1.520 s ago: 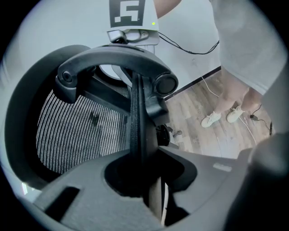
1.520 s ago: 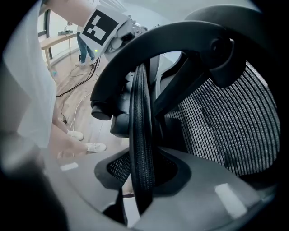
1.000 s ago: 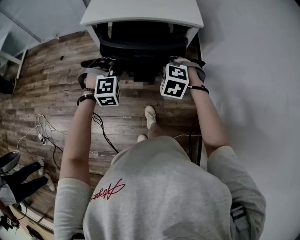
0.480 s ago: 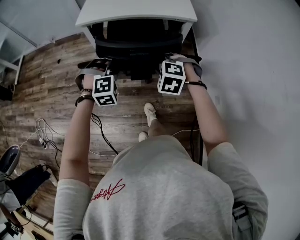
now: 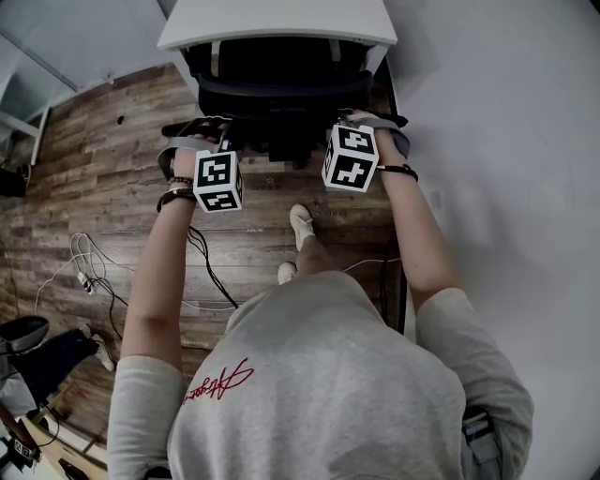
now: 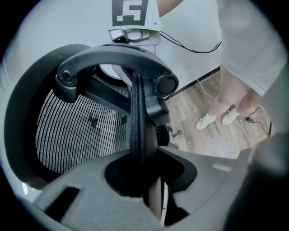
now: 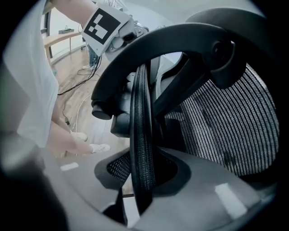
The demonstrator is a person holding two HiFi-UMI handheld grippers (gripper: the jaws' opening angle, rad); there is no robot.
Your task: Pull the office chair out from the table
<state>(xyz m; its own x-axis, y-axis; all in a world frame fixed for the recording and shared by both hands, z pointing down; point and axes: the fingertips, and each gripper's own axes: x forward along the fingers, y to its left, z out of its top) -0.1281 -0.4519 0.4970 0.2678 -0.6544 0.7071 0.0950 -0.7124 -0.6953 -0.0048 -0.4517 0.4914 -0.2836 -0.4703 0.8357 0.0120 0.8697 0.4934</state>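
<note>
seen from above, the office chair sits tucked under the white table. its seat and base are hidden beneath the tabletop, and only the dark back shows at the table's near edge. the table is cut off by the top of the frame and stands just beside the white wall.

a person in a light t-shirt stands behind the chair on the wooden floor. from overhead the left cube and right cube cover the jaws.

the gripper views show them plainly. the left gripper has its jaws drawn narrow on the chair's back edge, which runs straight up between them with the mesh to one side. the right gripper is clamped the same way on the back's other side edge. a curved black bar arches across the back above the grips.

the person's pale shoes and loose cables show on the floor behind the chair. a dark shape at the lower left edge is cut off and too dim to identify.
</note>
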